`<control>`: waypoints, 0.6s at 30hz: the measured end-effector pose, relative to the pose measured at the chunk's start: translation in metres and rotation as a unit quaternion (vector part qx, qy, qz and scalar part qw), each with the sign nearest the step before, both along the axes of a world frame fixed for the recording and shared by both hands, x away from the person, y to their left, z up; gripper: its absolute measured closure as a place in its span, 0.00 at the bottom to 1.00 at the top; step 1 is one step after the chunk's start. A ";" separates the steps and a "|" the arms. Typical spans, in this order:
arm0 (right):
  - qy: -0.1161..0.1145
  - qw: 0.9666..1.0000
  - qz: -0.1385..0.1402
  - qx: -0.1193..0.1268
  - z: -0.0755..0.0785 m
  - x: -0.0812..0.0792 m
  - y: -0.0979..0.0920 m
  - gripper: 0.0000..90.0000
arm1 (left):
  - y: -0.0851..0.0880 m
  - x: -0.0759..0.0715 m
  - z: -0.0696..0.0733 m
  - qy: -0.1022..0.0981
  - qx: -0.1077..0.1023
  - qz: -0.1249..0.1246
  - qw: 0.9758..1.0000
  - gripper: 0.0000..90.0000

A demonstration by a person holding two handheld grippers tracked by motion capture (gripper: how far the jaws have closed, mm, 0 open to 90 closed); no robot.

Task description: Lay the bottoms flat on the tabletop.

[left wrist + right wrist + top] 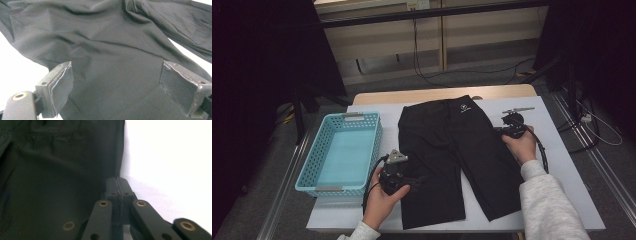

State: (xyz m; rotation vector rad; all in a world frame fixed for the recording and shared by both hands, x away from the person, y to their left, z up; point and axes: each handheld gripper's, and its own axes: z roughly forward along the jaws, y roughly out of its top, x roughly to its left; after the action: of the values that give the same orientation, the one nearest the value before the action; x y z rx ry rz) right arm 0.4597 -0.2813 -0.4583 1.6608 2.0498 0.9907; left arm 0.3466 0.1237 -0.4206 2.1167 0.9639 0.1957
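A pair of black shorts (452, 150) lies flat on the white table (567, 170), waistband at the far side, legs toward me. My left gripper (416, 180) rests at the left leg's outer edge, near the hem. In the left gripper view it (117, 85) stands open, jaws wide apart over the dark cloth (112, 47), pads off it. My right gripper (503, 131) sits at the shorts' right side edge below the waistband. In the right gripper view its pads (117, 185) are pressed together exactly where the cloth's edge (62, 170) meets them, pinching that edge.
A light blue plastic basket (307, 170) stands empty at the table's left edge, beside my left hand. White table surface lies bare to the right of the shorts. Cables run on the floor beyond the far edge.
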 end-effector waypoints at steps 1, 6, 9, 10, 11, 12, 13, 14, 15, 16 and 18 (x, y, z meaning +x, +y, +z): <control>0.002 1.000 -0.004 0.003 0.000 0.000 -0.001 1.00 | -0.001 0.000 0.000 0.000 0.000 -0.001 1.000 0.14; 0.002 1.000 -0.010 0.009 0.000 -0.003 -0.011 1.00 | -0.002 0.000 -0.002 0.001 0.000 0.003 1.000 0.14; 0.003 1.000 -0.015 0.012 0.000 -0.007 -0.019 1.00 | -0.003 0.000 0.000 0.002 0.004 -0.004 1.000 0.14; 0.002 1.000 -0.017 0.010 0.000 -0.009 -0.023 1.00 | -0.003 0.000 0.000 0.001 0.004 -0.004 1.000 0.14; 0.003 1.000 -0.018 0.011 0.000 -0.010 -0.024 1.00 | -0.004 0.000 0.000 0.001 0.004 -0.005 1.000 0.14; 0.001 1.000 -0.019 0.010 0.000 -0.012 -0.027 1.00 | -0.004 0.000 0.000 0.001 0.004 -0.004 1.000 0.14; 0.003 1.000 -0.021 0.012 0.000 -0.013 -0.029 1.00 | -0.005 0.000 0.000 0.001 0.004 -0.005 1.000 0.14; 0.002 1.000 -0.022 0.015 0.000 -0.015 -0.032 1.00 | -0.005 0.000 -0.001 0.003 0.002 -0.005 1.000 0.14; 0.003 1.000 -0.025 0.018 0.000 -0.017 -0.036 1.00 | -0.006 -0.001 -0.001 0.002 0.001 -0.003 1.000 0.14; 0.002 0.999 -0.027 0.017 0.000 -0.019 -0.040 1.00 | -0.006 0.000 -0.001 0.001 0.003 -0.005 1.000 0.14; 0.000 0.999 -0.032 0.019 -0.001 -0.024 -0.045 1.00 | -0.006 0.000 -0.001 0.002 0.006 -0.006 1.000 0.14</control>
State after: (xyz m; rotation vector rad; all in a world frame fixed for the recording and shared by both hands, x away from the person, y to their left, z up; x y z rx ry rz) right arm 0.4359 -0.3267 -0.4589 1.7343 1.9765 1.0148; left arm 0.3469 0.1178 -0.4216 2.1329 0.9543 0.1924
